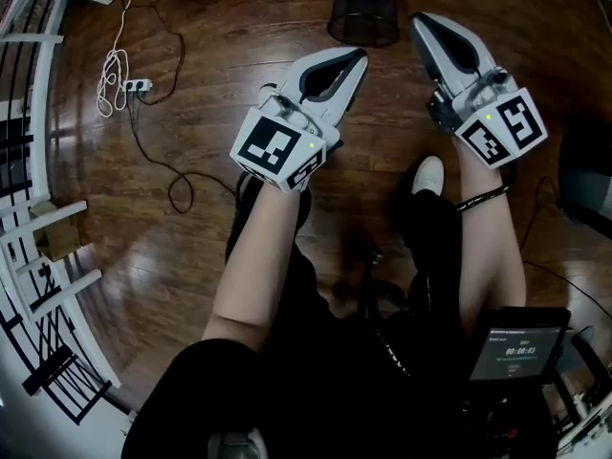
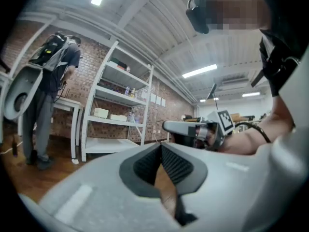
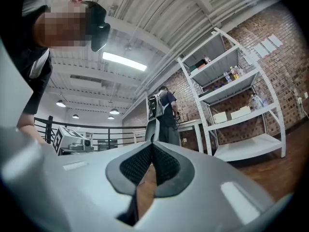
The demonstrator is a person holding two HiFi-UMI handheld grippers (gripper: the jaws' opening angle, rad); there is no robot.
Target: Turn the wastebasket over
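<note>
Left claw (image 1: 356, 57) and right claw (image 1: 421, 22) are both sitting pressed together, pinching nothing, over the dark wood floor (image 1: 220, 55). The black mesh wastebasket (image 1: 363, 8) is sitting on the floor just ahead of their tips. White shelving (image 2: 116, 115) is lining a brick wall (image 2: 89, 64).

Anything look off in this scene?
The wastebasket isn't standing normally: its wide end is toward the person, so it lies tipped or inverted; can't tell which. Loose cables sprawl on the floor.

Matt grey plastic left gripper (image 1: 357, 59) and right gripper (image 1: 422, 21), ribbed black pads (image 2: 177, 164), glossy wood floor (image 1: 220, 84) below, mesh wastebasket (image 1: 363, 12) ahead.
</note>
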